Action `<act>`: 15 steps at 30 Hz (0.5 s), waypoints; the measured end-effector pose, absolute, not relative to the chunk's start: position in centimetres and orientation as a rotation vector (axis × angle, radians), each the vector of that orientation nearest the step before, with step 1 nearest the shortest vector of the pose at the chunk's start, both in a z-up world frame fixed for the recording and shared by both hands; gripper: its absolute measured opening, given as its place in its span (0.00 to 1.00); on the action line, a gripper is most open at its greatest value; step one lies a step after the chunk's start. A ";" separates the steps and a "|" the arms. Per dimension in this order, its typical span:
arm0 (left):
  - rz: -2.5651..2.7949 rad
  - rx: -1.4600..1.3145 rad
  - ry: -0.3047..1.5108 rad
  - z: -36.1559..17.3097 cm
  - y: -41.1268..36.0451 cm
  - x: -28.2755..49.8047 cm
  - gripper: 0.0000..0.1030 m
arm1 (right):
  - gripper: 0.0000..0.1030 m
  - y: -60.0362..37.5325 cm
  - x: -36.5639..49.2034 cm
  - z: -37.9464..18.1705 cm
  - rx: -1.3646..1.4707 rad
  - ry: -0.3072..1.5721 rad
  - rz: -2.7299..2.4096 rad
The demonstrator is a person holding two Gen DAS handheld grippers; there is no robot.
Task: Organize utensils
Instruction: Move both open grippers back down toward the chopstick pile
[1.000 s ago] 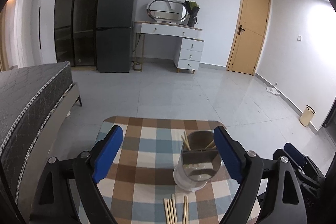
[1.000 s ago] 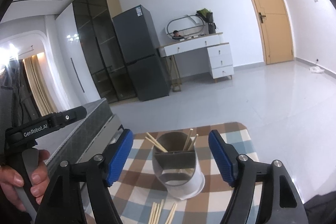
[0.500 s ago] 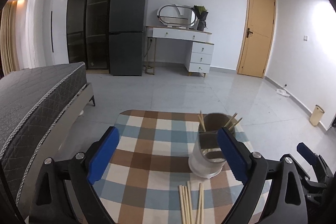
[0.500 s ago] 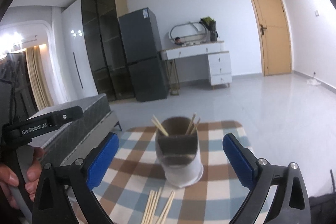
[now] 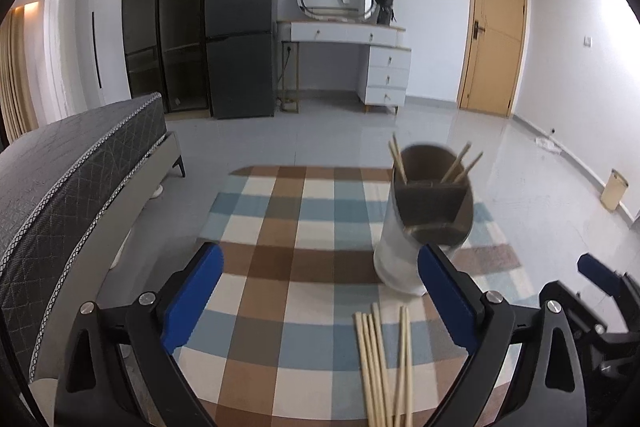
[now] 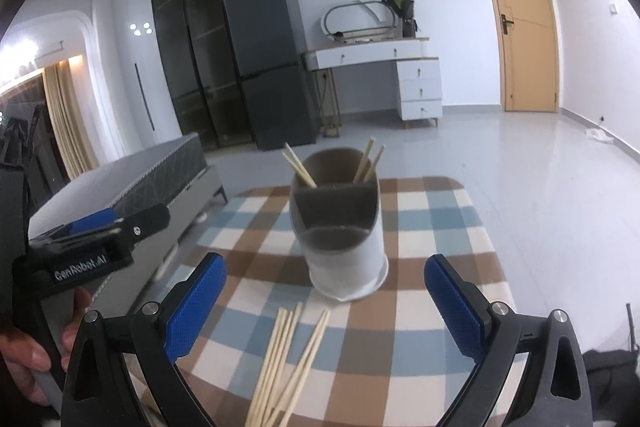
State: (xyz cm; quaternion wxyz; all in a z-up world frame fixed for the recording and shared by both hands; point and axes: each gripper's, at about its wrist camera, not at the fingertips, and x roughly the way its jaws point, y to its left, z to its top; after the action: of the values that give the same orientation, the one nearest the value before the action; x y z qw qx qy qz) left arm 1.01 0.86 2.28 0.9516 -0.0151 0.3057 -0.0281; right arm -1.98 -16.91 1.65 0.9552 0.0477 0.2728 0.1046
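Observation:
A white-and-grey utensil holder (image 5: 402, 255) (image 6: 346, 267) stands upright on the checked tablecloth (image 5: 288, 267) (image 6: 440, 227), with three chopsticks (image 5: 398, 161) (image 6: 296, 165) sticking out of its back compartment. Several loose chopsticks (image 5: 380, 363) (image 6: 288, 359) lie flat on the cloth just in front of it. My left gripper (image 5: 318, 259) is open and empty; the loose chopsticks lie below its right finger. My right gripper (image 6: 325, 265) is open wide and empty, above the loose chopsticks and facing the holder.
A grey bed (image 5: 80, 163) runs along the table's left side. A hand (image 6: 24, 359) holds the left gripper's handle at the left edge. Fridge (image 5: 240, 27), white dresser (image 5: 360, 39) and door (image 5: 496, 27) stand far back across bare floor.
Both grippers have sunk toward the table, so holder and loose chopsticks look nearer. Both pairs of jaws have spread wider, the right one most.

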 end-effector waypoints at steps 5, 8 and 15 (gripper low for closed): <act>-0.050 -0.045 0.687 0.2 1.4 2.1 0.92 | 0.97 -16.6 -0.8 -0.5 0.079 0.661 0.186; -0.053 -0.066 0.709 -0.5 1.8 2.4 0.92 | 0.96 -16.4 0.0 -1.7 0.085 0.713 0.178; -0.031 -0.090 0.766 -2.1 3.1 3.6 0.92 | 0.84 -15.8 2.2 -4.6 0.079 0.856 0.181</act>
State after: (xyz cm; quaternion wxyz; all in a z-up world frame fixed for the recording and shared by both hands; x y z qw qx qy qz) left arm 3.65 3.11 -2.06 0.9265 -0.0440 0.3735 -0.0150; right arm 2.18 -15.83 -4.56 0.9050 0.0383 0.4144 0.0876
